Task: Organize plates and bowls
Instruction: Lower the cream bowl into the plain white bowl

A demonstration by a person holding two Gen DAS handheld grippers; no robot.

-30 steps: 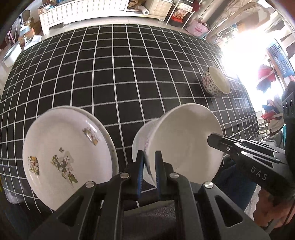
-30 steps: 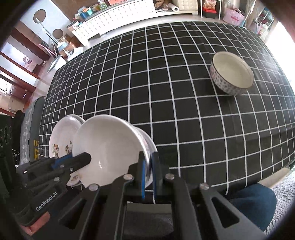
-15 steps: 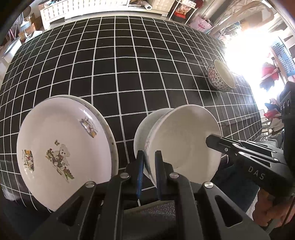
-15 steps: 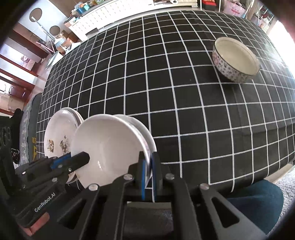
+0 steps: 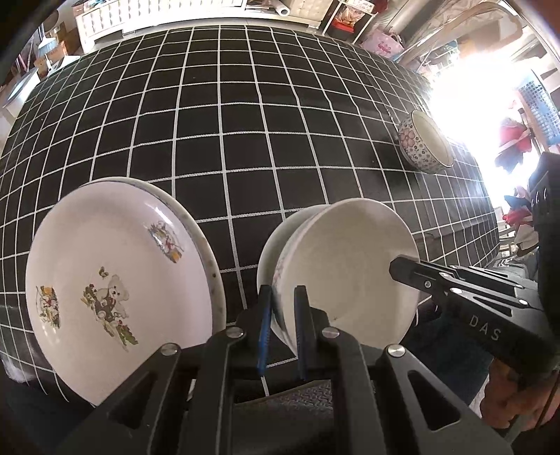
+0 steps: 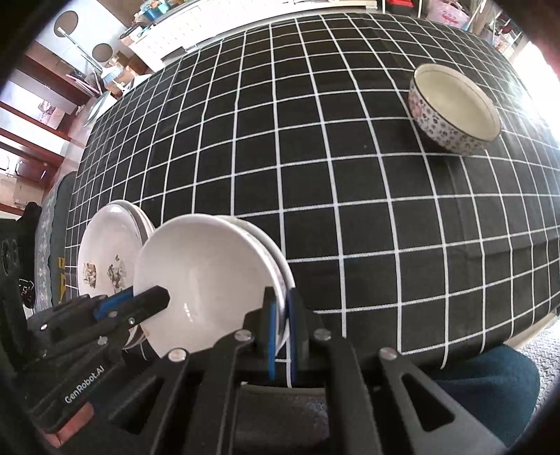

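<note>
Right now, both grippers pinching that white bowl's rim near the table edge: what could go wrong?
1. The plain white ceramic bowl is held only by thin rim pinches from the left gripper and right gripper; it could slip out or chip.
2. It appears to sit in a second white bowl; that one might drag along.
3. The bear-print white plate lies close beside; a swing could knock it.

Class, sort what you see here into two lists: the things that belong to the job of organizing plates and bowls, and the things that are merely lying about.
Belongs to the job:
- white bowl, gripped at its rim by both grippers
- bear-print plates, stacked
- patterned bowl, alone on the far side
- left gripper
- right gripper

Merely lying about:
- checked tablecloth
- white cabinet behind the table
- pink bag
</note>
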